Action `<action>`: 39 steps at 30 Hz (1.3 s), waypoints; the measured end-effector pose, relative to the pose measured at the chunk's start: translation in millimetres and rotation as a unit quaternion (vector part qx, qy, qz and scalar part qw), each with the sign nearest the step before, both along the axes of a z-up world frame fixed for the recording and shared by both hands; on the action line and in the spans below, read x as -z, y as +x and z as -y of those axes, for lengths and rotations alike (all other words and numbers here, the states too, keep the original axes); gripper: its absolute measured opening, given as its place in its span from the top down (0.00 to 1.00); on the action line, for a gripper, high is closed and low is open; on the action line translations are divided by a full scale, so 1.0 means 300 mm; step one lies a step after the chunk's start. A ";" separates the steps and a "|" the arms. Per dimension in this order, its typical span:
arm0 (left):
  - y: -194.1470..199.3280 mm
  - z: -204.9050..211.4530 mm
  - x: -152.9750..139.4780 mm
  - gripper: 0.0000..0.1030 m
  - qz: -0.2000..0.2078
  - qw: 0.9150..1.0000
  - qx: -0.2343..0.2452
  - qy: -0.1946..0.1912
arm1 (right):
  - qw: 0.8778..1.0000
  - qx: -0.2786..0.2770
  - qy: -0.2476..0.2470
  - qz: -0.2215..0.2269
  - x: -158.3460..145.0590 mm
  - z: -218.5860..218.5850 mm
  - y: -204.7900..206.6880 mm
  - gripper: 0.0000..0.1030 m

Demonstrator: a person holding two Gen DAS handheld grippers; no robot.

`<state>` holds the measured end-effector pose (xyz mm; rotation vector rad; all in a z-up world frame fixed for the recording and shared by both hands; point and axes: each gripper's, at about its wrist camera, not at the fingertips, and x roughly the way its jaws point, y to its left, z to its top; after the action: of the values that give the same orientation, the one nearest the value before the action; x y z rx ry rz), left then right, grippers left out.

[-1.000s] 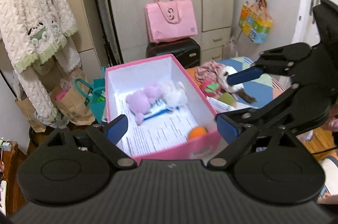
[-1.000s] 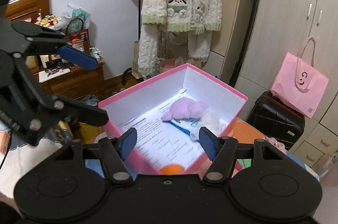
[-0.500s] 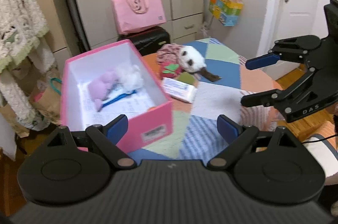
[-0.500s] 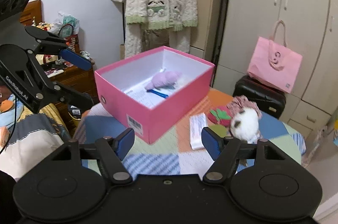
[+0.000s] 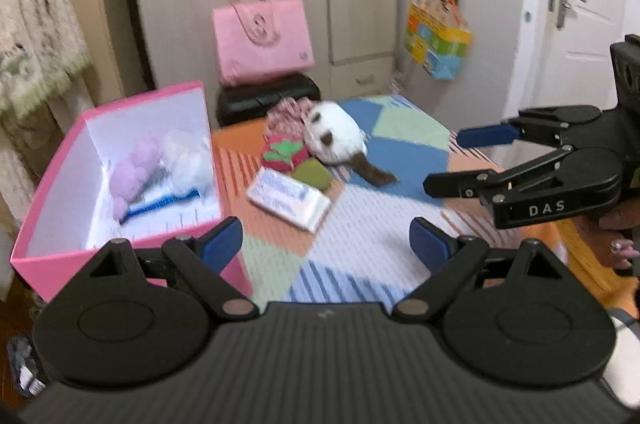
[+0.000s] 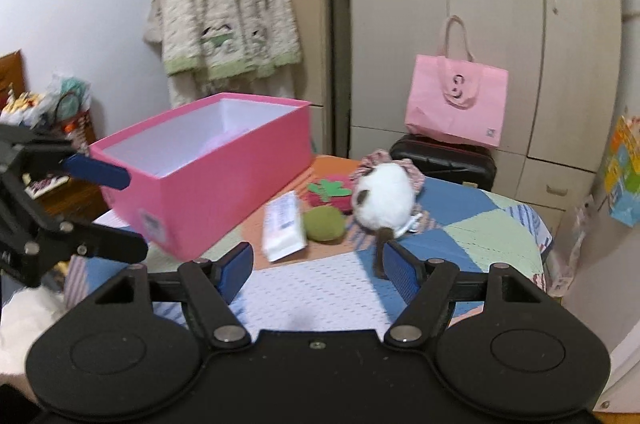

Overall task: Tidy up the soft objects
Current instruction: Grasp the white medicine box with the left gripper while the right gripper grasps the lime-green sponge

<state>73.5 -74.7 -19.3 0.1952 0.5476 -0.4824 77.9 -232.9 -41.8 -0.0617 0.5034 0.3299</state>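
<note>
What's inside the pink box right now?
The pink box holds a lilac plush, a white fluffy toy, a blue stick-like item and printed paper. Its near wall hides the front floor.

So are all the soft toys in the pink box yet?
Not yet. A purple plush and a white plush lie in the pink box. The left gripper and right gripper are open and empty. The white and brown plush, strawberry and green cushion still wait outside on the quilt.
</note>
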 end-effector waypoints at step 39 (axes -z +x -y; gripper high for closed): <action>0.362 0.226 0.362 0.42 0.009 0.989 -0.143 0.023 | 0.978 -0.059 0.121 -0.157 0.255 0.007 0.577 0.42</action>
<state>182.1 -142.6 -127.8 0.1625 0.5601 -0.1895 250.9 -235.0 -118.2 0.2013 0.7701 0.5200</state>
